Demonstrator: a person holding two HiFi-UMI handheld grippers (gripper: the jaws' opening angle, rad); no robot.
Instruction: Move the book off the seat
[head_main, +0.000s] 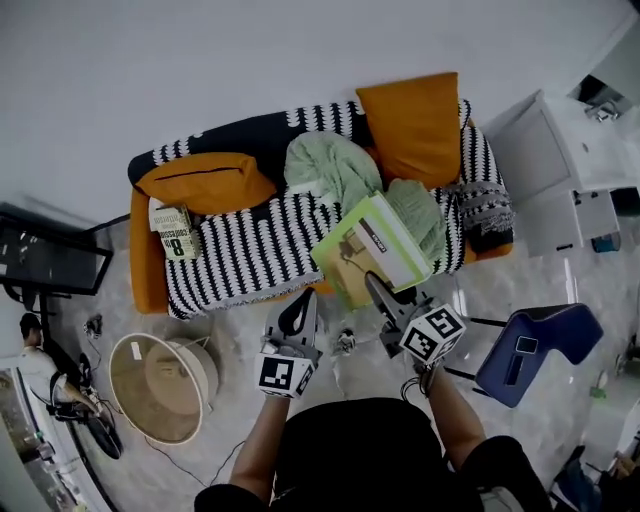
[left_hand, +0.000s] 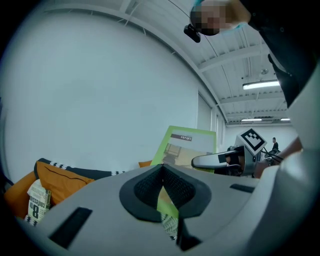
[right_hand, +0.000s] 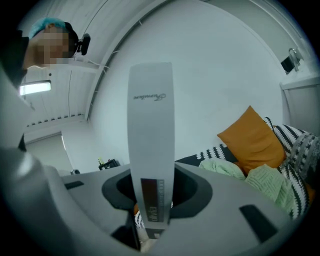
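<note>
A green-covered book hangs tilted over the front edge of the sofa, lifted clear of the striped throw. My right gripper is shut on its lower edge; in the right gripper view its pale spine stands upright between the jaws of the right gripper. My left gripper hovers just left of the book at the sofa's front, its pads meeting at the tips and holding nothing. From the left gripper the book shows to the right. A second printed book lies at the seat's left end.
Two orange cushions and a green knitted blanket lie on the sofa. On the floor are a round fan at the left and a blue chair at the right. A white cabinet stands beside the sofa's right end.
</note>
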